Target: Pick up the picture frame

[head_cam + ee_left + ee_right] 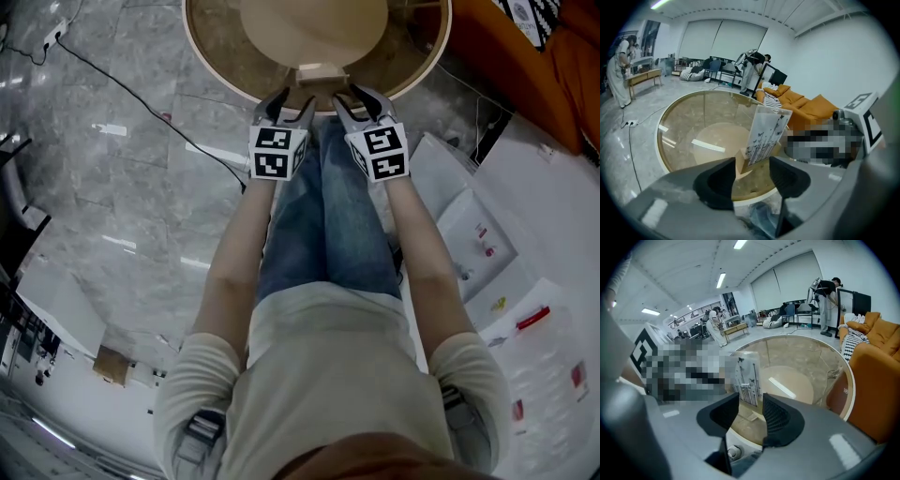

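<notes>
The picture frame (320,75) is a clear sheet printed with small dark figures, set upright in a pale wooden base. It stands at the near edge of a round glass table (202,56). In the left gripper view the picture frame (767,133) shows beyond the gap of my left gripper (752,180), whose jaws stand apart with nothing between them. My right gripper (751,416) is open too, with the picture frame (747,380) just past its tips. In the head view the left gripper (289,103) and right gripper (358,99) hang side by side just short of the frame.
An orange sofa (876,380) with a patterned cushion stands right of the table. A black cable (141,98) runs across the grey marble floor at left. White sheets and boxes (525,309) lie on the floor at right. People stand far off in the room.
</notes>
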